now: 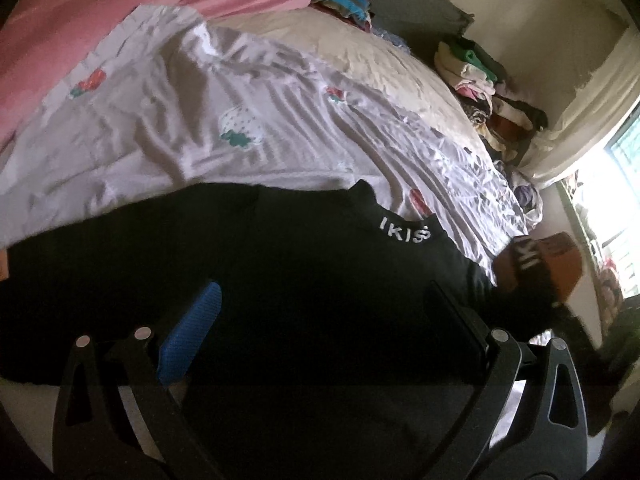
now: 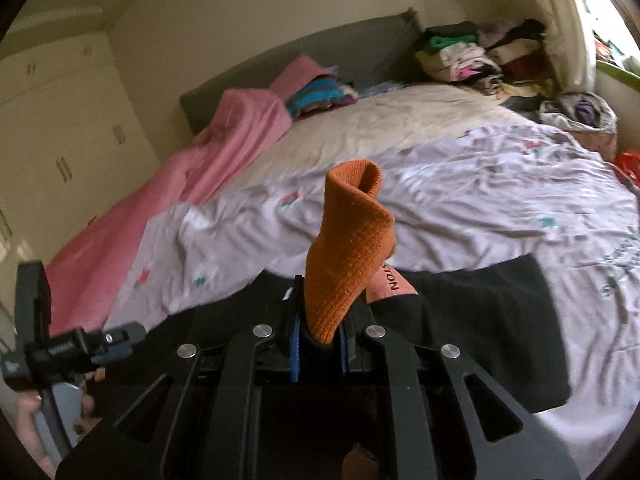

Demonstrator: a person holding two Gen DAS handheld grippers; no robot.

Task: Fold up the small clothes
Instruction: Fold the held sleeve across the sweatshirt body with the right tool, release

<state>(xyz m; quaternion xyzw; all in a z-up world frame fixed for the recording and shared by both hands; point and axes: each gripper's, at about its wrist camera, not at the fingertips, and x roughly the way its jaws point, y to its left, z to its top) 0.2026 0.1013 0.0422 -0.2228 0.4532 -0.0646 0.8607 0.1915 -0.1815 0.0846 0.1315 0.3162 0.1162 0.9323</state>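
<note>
Far ahead of the right gripper (image 2: 320, 336) and off to its right, a pale bag (image 2: 580, 114) is sitting at the bed's far corner with dark and purplish cloth bunched inside it, near a loose pile of folded clothes (image 2: 472, 56) against the wall. That gripper's jaws are pressing nearly together on an orange ribbed knit cuff (image 2: 352, 236), which is standing up from between its blue pads (image 2: 295, 350) and curling into a soft open tube at the top (a peach tag with dark lettering is hanging just to its right). Beneath and ahead of both grippers a black garment (image 1: 320, 280) is lying flat on the wrinkled lilac sheet (image 1: 180, 132), its matte cloth carrying white letters near the collar. The left gripper (image 1: 320, 320) is hovering over this garment with its jaws spread wide, one blue textured pad (image 1: 192, 336) showing and nothing between the fingers. To its right, the orange cuff with a black lettered band is appearing at the garment's edge, though blur is making it hard to tell whether the two are one piece. A pink blanket (image 2: 160, 200) is lying crumpled along the far left.
</note>
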